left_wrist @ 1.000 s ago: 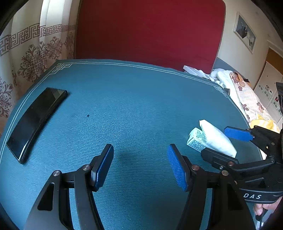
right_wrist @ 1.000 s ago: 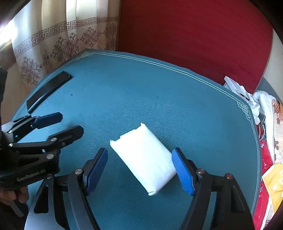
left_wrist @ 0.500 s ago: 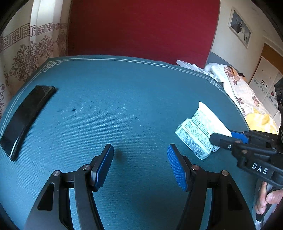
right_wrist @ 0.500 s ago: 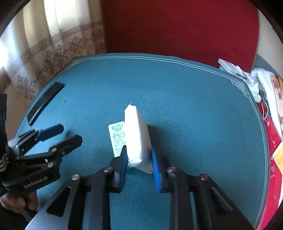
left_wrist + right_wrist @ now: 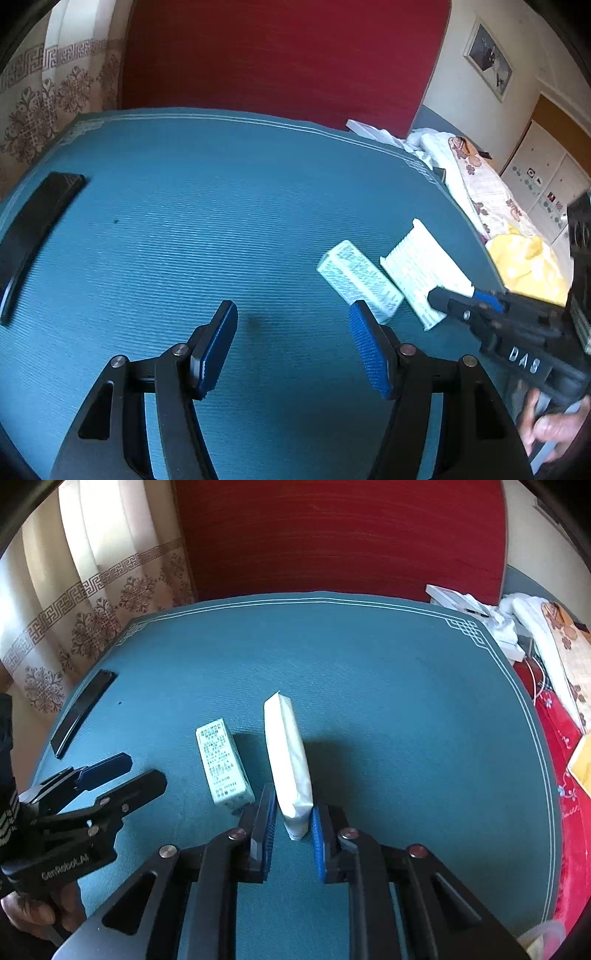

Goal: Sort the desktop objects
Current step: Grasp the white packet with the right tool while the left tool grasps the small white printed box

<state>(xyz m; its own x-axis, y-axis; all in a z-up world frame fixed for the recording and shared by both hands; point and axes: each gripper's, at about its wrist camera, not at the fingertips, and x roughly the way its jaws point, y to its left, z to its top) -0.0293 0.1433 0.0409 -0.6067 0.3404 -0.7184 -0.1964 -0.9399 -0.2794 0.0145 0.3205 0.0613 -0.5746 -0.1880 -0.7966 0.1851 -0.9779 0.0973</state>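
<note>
Now lifted on edge, pack (image 5: 288, 760) uncovers box (image 5: 221, 762) at its 9 o'clock.
Right gripper (image 5: 291, 836) fingers pinch pack; left gripper (image 5: 291, 347) fingers spread over table (image 5: 221, 206).

You see a white tissue pack (image 5: 288, 760) standing on its edge, a small printed box (image 5: 221, 762) lying flat beside it, and maybe a black phone (image 5: 83, 712) far off.

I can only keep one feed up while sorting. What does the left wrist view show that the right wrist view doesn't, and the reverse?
Left wrist only: the printed broad face of the white tissue pack, a framed wall picture, and the open left gripper over bare mat.

Right wrist only: the right gripper, jaws shut on the pack's narrow edge.

Both: the small pale-green printed box, the black slim phone-like slab, the teal table mat.
</note>
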